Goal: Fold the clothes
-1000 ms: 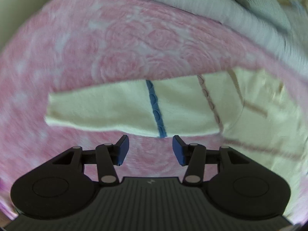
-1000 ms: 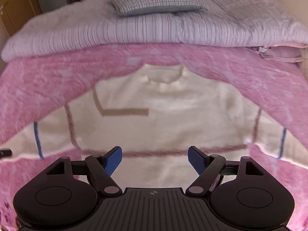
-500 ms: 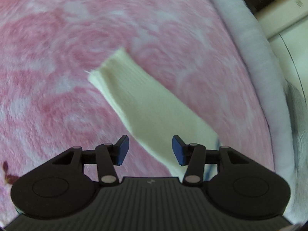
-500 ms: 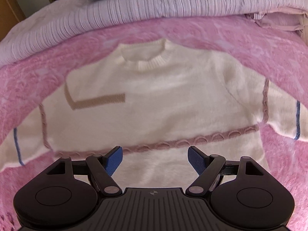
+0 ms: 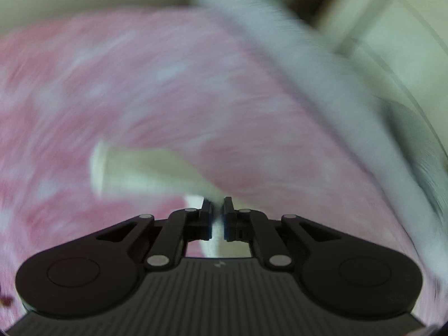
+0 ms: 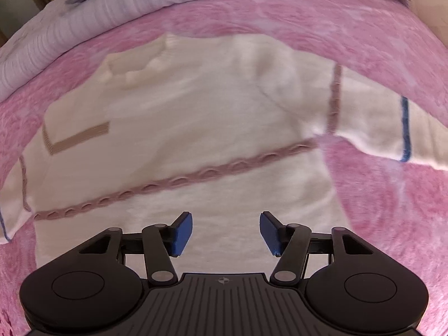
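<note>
Pink fleece blanket (image 6: 378,39) with a raised rose pattern is covering the bed; a cream knit sweater (image 6: 196,117) is lying flat on it, front up.

Left gripper (image 5: 217,215) is pinching the sweater's sleeve (image 5: 145,173), jaws nearly closed on cream fabric; that view is blurred. Right gripper (image 6: 226,231) is hovering over the hem, jaws spread wide. A ribbed lilac duvet (image 6: 117,8) is lying beyond the collar.

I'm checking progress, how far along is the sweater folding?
Early. Done: the cream sweater lies spread flat on the pink blanket. In hand: the left gripper is shut on a sleeve; the right gripper is open above the hem. Left: every fold.
</note>
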